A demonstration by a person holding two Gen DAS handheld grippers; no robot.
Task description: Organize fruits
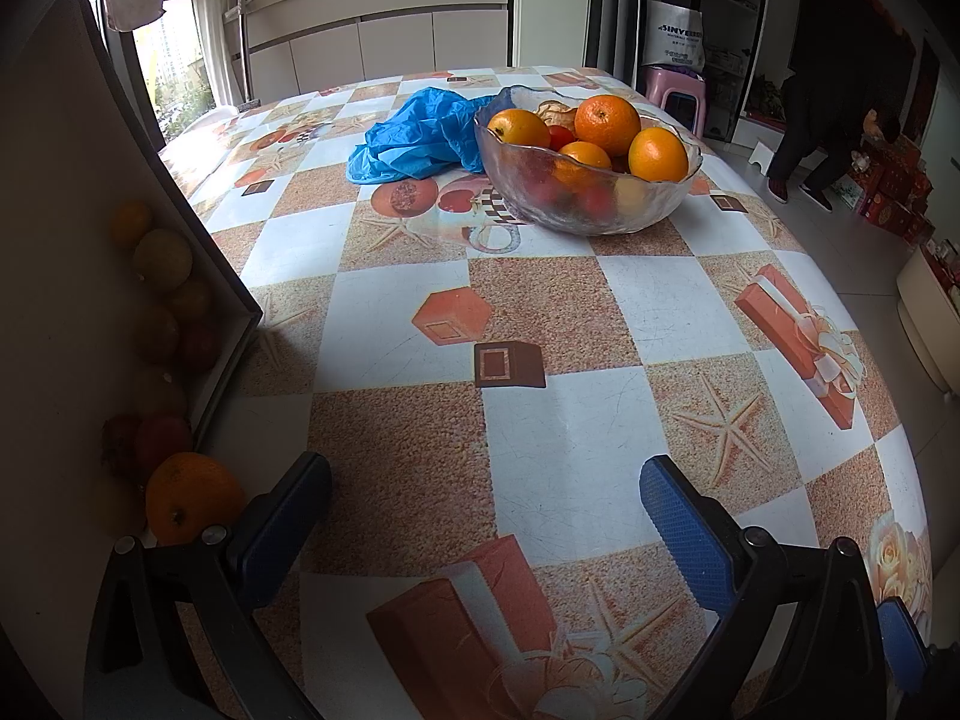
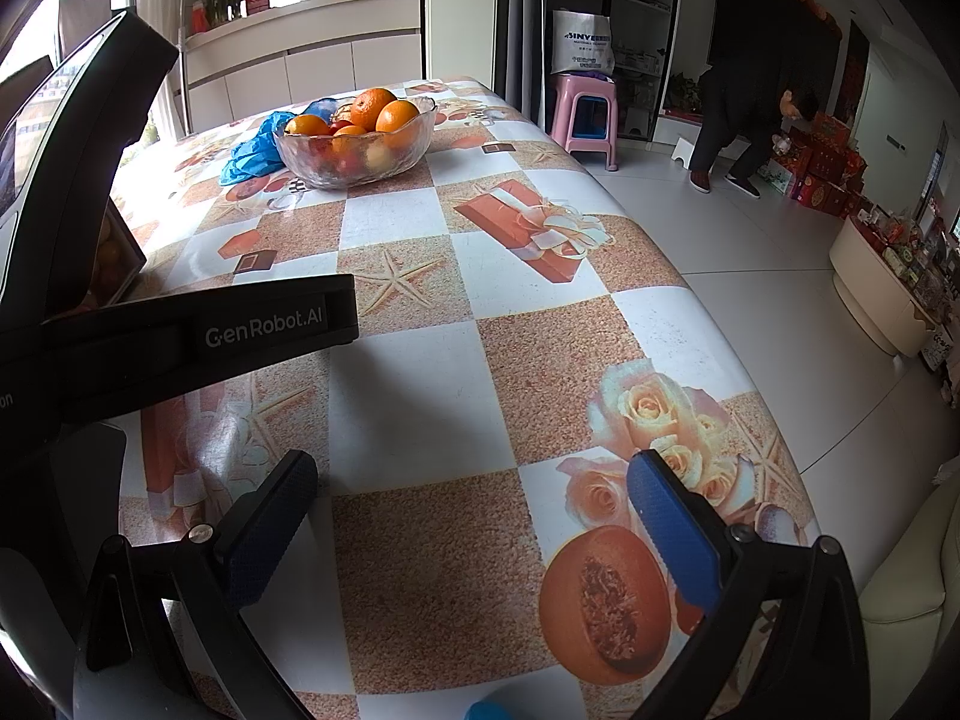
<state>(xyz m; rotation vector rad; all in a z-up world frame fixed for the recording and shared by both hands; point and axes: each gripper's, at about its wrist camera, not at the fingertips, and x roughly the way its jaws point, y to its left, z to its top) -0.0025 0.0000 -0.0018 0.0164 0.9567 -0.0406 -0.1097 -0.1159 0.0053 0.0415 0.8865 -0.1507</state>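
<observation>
A glass bowl (image 1: 591, 204) with oranges (image 1: 606, 116) and small red fruits stands at the far side of the table; it also shows in the right wrist view (image 2: 354, 171). At the left, an open box (image 1: 222, 354) holds an orange (image 1: 189, 495), apples and other fruit. My left gripper (image 1: 483, 486) is open and empty over the tablecloth near the box. My right gripper (image 2: 474, 483) is open and empty above the near right of the table. The left gripper's black body (image 2: 180, 330) crosses the right wrist view.
A crumpled blue plastic bag (image 1: 420, 135) lies left of the bowl. The table (image 2: 540, 354) has a checked patterned cloth and drops off at the right edge. A pink stool (image 2: 585, 114) and a bending person (image 2: 738, 120) are on the floor beyond.
</observation>
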